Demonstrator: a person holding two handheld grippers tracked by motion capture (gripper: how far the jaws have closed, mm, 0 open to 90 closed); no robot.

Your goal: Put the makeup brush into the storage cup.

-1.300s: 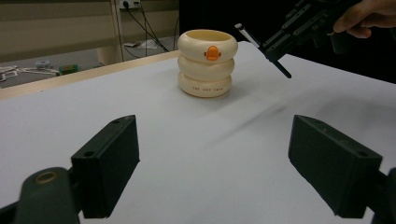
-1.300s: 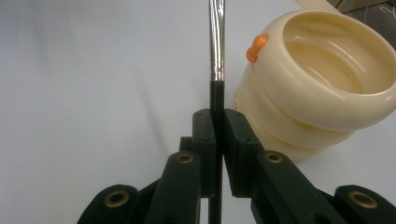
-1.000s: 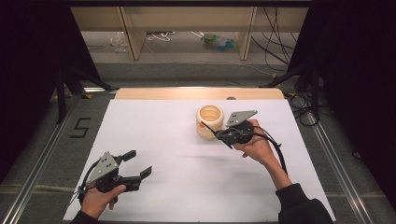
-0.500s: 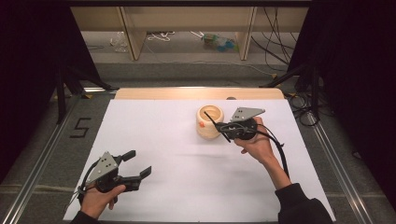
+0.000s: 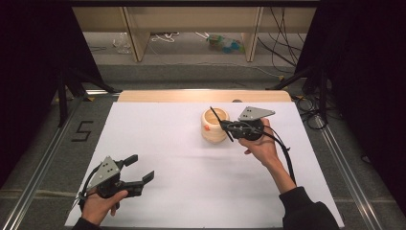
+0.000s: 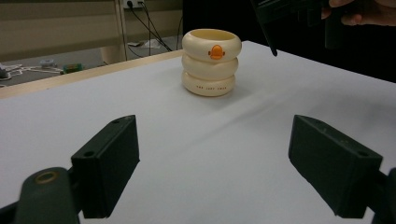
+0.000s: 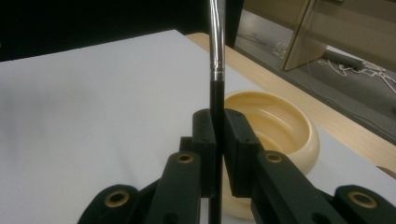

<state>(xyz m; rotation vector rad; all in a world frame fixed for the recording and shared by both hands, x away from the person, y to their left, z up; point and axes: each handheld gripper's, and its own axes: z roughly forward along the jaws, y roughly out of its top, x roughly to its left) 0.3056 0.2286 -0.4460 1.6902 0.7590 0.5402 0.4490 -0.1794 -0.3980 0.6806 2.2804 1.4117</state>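
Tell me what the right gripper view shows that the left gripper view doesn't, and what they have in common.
Right gripper view alone: the right gripper shut on a thin black brush with a silver band, and the hollow inside of the holder.

Left gripper view alone: the left gripper with its jaws wide apart and nothing between them, the holder's ringed outside with an orange mark, and the person's right hand at the top edge.

Both: the cream holder standing on the white table.

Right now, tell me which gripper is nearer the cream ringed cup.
Right. The right gripper, shut on a thin brush, is right beside the cream ringed cup. The left gripper sits open far off at the table's near left corner.
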